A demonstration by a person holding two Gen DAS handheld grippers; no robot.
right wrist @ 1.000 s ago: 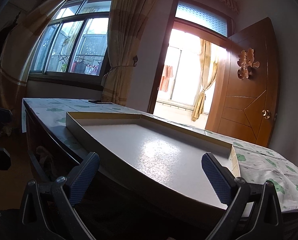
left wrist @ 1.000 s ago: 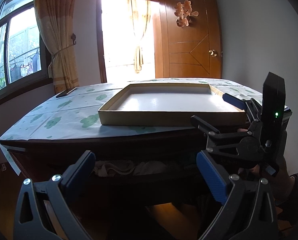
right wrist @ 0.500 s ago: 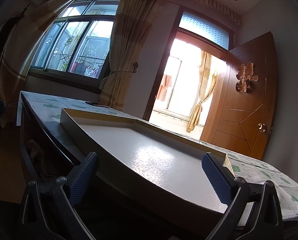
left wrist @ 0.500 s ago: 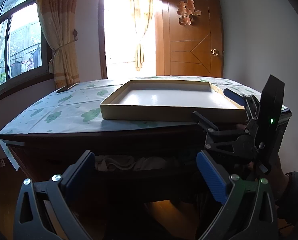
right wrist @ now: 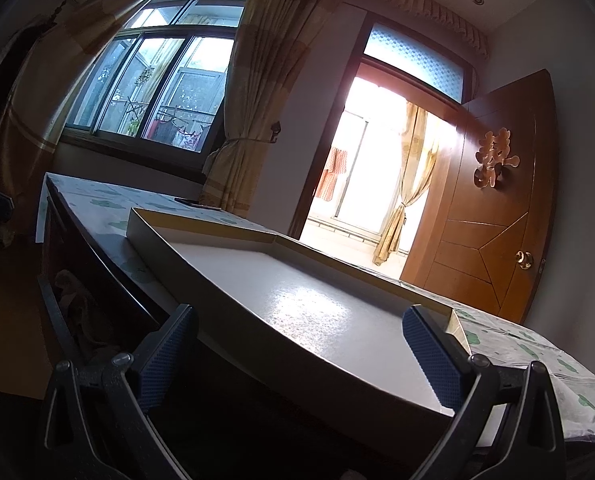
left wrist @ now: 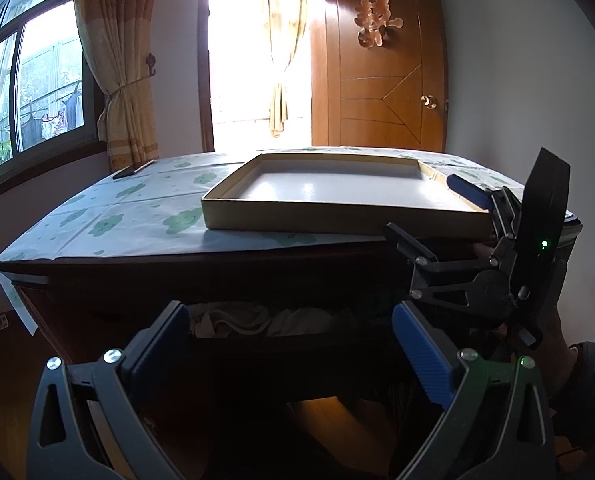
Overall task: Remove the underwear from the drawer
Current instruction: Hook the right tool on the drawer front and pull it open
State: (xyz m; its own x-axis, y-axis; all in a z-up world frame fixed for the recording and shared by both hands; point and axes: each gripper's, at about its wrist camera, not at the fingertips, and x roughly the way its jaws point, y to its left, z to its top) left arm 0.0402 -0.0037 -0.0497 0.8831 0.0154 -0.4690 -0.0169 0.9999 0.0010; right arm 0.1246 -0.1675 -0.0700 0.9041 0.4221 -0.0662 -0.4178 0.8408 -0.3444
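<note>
Both spread: left claw (left wrist: 287,344) faces drawer (left wrist: 273,324); right claw (right wrist: 297,350) over tray (right wrist: 297,300).

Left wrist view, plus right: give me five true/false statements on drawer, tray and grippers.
1. The dark wooden drawer under the tabletop is open, with pale folded cloth inside. True.
2. The shallow beige cardboard tray holds clothes. False: its white floor is bare.
3. The left gripper is shut on the cloth. False: it is open, holding nothing.
4. The right gripper is open. True.
5. The brown wooden door is closed across the doorway. False: it stands open.
</note>
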